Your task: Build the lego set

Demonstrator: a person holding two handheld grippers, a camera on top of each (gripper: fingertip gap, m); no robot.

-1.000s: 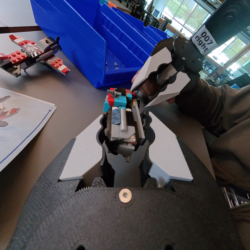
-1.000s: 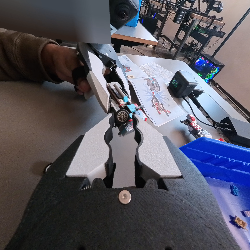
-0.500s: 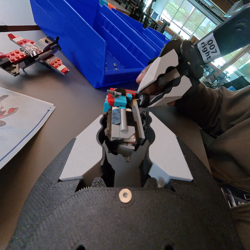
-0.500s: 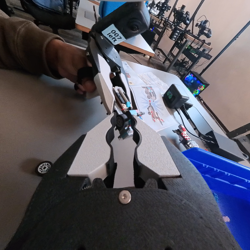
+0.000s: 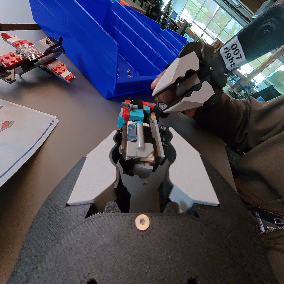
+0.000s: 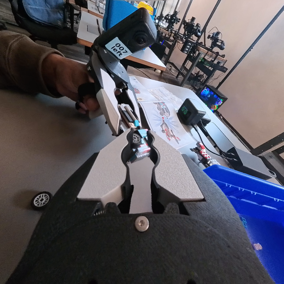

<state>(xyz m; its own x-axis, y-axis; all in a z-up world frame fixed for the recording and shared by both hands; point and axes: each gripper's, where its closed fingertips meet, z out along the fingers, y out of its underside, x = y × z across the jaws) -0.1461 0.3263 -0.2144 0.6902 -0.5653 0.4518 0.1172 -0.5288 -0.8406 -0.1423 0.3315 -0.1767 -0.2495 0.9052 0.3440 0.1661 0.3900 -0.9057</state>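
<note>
Two claws work one brick truck: left claw clamps its body; right claw has narrowed, pinching a small wheel at the truck's front corner.

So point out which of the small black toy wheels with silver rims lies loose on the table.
The small black wheel with a silver rim lying alone on the grey table, bottom left in the right wrist view. The other sits between the right gripper jaws.

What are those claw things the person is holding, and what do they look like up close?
They are two matching hand-held grippers. The left gripper and the right gripper each have a textured black body, two pale grey wedge-shaped fingers lined with wavy black pads, and a silver screw at the centre. A black camera bearing a white sticker sits on top. The person wears olive-brown sleeves.
</note>
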